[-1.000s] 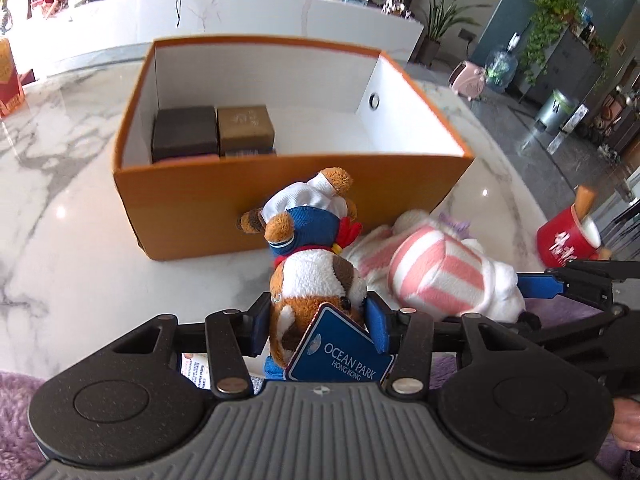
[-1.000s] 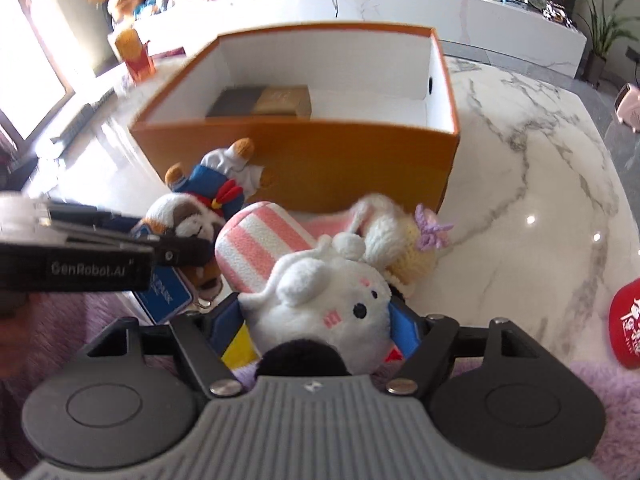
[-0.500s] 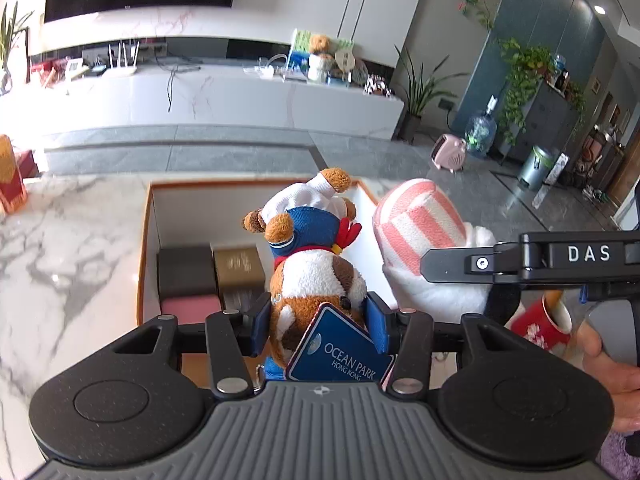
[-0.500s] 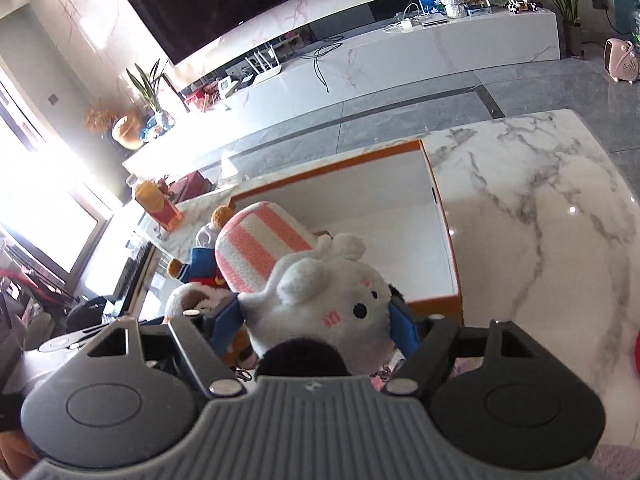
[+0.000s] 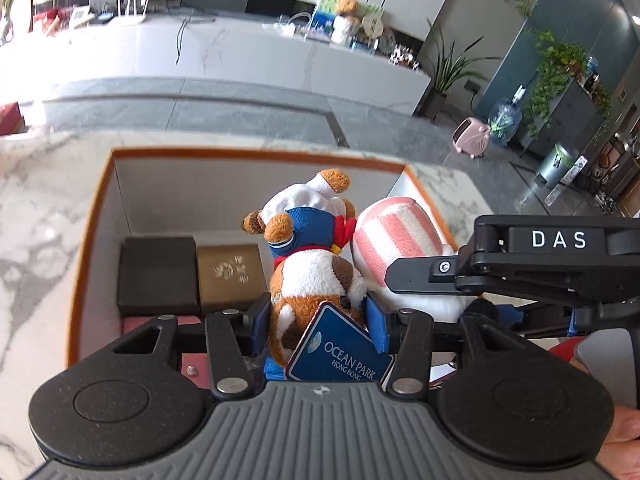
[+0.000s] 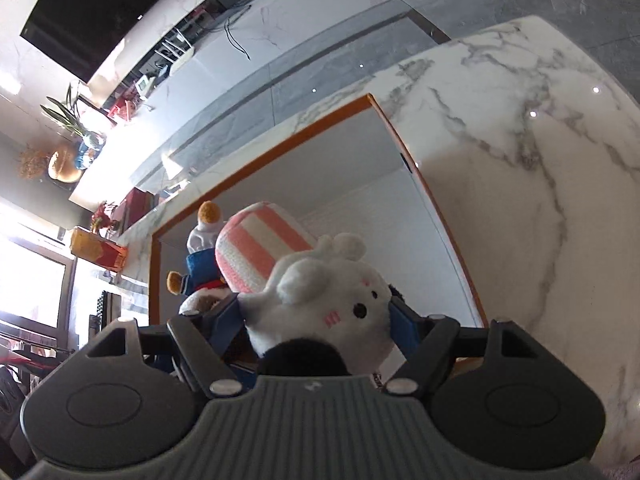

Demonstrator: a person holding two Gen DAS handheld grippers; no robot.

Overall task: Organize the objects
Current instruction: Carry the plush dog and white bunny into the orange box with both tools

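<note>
The brown-and-white plush dog (image 5: 316, 264), dressed in a blue sailor top and white cap, sits clamped between the blue pads of the left gripper (image 5: 316, 316), held up over the open orange box (image 5: 86, 240). A blue hang tag (image 5: 340, 350) reading "OCEAN PARK HONG KONG" dangles from it toward the camera. Just beside it, on its right, the white plush bunny (image 6: 320, 312) with a pink-and-white striped hat (image 6: 260, 248) is gripped the same way by the right gripper (image 6: 320, 320), whose jaws press on the toy's head from both sides. The two toys are close together, nearly touching, both above the box's interior. From the left wrist view the right gripper's black body, lettered "DAS", crosses in front of the bunny.

Inside the box, against its left wall, lie a black case (image 5: 158, 272) and a bronze-coloured case (image 5: 230, 274) side by side, with something pink (image 5: 138, 322) just in front of them; the rest of the white floor of the box is bare. The box stands on a white marble tabletop (image 6: 540, 200) with grey veins. A person's fingers (image 5: 618, 430) show at the lower right edge of the left view.
</note>
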